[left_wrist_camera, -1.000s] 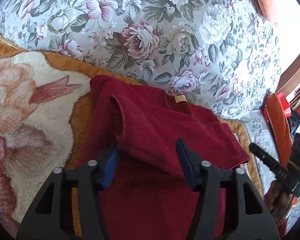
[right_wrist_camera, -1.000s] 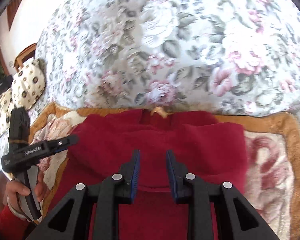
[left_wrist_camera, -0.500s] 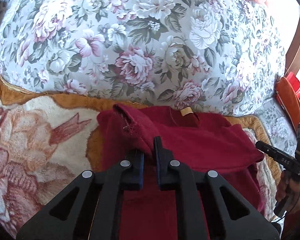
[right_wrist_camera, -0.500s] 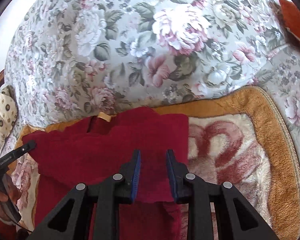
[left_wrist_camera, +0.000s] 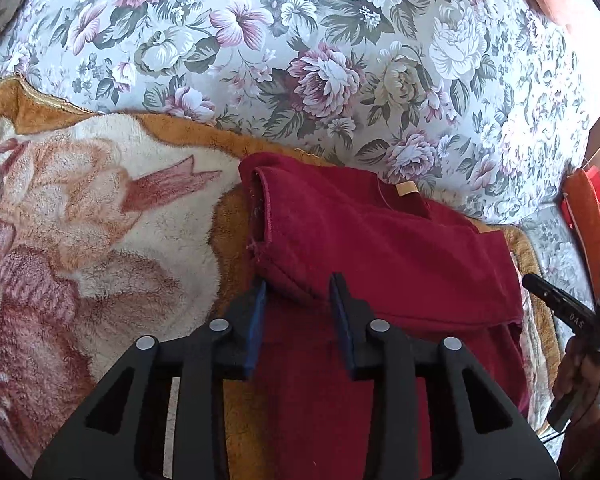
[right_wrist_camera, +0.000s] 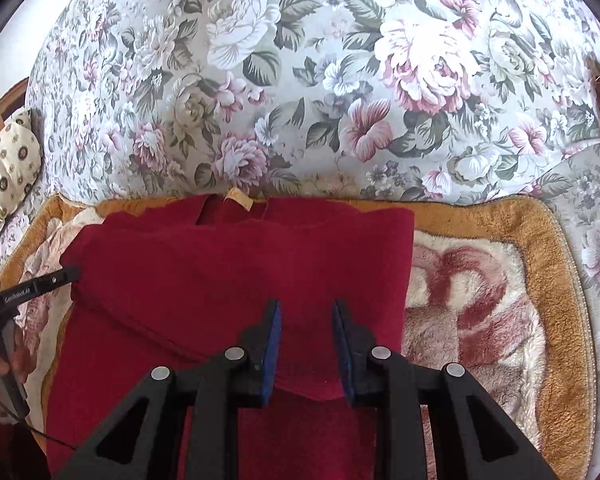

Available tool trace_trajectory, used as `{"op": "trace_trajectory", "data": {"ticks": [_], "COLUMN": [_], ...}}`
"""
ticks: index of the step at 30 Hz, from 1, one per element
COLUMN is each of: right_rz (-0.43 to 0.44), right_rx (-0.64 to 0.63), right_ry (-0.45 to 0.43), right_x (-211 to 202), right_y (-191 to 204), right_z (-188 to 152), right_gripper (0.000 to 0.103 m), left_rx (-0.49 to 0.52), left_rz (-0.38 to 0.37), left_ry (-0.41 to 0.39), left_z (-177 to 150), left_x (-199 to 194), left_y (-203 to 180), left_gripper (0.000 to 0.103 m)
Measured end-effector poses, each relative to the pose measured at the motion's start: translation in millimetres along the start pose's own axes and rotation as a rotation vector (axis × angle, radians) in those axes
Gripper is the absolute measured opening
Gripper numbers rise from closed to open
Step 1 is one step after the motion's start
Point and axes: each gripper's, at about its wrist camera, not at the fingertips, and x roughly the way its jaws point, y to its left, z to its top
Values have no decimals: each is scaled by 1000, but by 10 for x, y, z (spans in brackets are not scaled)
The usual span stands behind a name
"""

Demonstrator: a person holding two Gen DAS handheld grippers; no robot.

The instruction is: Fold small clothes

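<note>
The red garment [left_wrist_camera: 380,248] lies on a plush blanket [left_wrist_camera: 100,216] over the floral bed [left_wrist_camera: 340,60], its sleeves folded in. The left tool [left_wrist_camera: 298,308] is opening, its pads off the folded left sleeve edge, which may spring back unpressed. The right tool [right_wrist_camera: 306,344], parted and empty above the cloth, could drag the fold askew if it dips

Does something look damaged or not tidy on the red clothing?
Yes. The red garment has a frayed edge with loose threads at its folded left side in the left wrist view. Otherwise it lies fairly flat on the blanket.
</note>
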Motion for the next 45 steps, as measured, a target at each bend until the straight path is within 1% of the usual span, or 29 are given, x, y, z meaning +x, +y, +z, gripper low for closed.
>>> {"op": "trace_trajectory", "data": {"ticks": [3, 6, 8, 9, 15, 16, 17, 18, 20, 22, 23, 24, 26, 28, 30, 33, 34, 35, 36, 38, 40, 42, 45], "right_rz": [2, -24, -22, -26, -52, -54, -55, -56, -64, -76, -78, -74, -43, -37, -51, -70, -69, -65, -60, -36, 5, 46, 78], "right_rx": [14, 29, 53, 62, 77, 72, 67, 64, 55, 37, 28, 25, 33, 30, 24, 12, 2, -11, -15, 15, 67, 89, 89], "right_ry": [11, 34, 39, 41, 67, 70, 72, 70, 65, 84, 95, 99, 83, 64, 71, 128, 130, 103, 99, 110, 82, 72, 91], "right_x": [134, 285, 358, 390, 621, 675, 728, 772, 841, 858, 832, 776, 572, 363, 225, 313, 370, 367, 349, 236, -14, -281, -657], "right_y": [29, 44, 18, 6, -43, -43, -44, -45, -36, -11, 3, 12, 11, 15, 35, 27, 21, 15, -1, -31, -88, -121, -137], "right_z": [90, 110, 119, 122, 139, 145, 155, 166, 205, 248, 264, 273, 236, 133, -16, -217, -266, -279, -272, -217, -235, -329, -556], "right_gripper": [24, 24, 24, 24, 24, 24, 24, 24, 24, 24, 24, 24, 24, 24, 24, 24, 25, 25, 24, 25, 25, 25, 26], "left_rx": [-8, 5, 24, 29, 55, 64, 71, 74, 68, 48, 37, 32, 40, 53, 63, 75, 73, 67, 61, 55, 62, 66, 66], "left_rz": [0, 31, 46, 54, 88, 89, 90, 92, 97, 116, 120, 117, 113, 114, 120, 132, 134, 134, 128, 120, 108, 86, 44], "left_ry": [-10, -31, -53, -61, -94, -95, -94, -91, -67, -4, 20, 27, 14, 9, 9, 16, 17, 16, 16, 21, 28, 56, 86], "left_z": [-22, -3, 25, 43, 168, 184, 202, 218, 243, 249, 240, 224, 191, 157, 129, 111, 103, 97, 93, 73, 16, -79, -294], "left_x": [-75, -145, -174, -180, -130, -107, -71, -20, 117, 296, 356, 379, 360, 340, 352, 433, 440, 421, 371, 224, 20, -195, -529], "left_y": [-25, -90, -144, -166, -287, -309, -330, -344, -344, -303, -275, -254, -249, -258, -267, -280, -277, -277, -280, -289, -295, -279, -261], "left_gripper": [37, 37, 40, 43, 44, 48, 52, 58, 59, 59, 59, 59, 59, 59, 59, 59, 59, 59, 59, 59, 59, 59, 59]}}
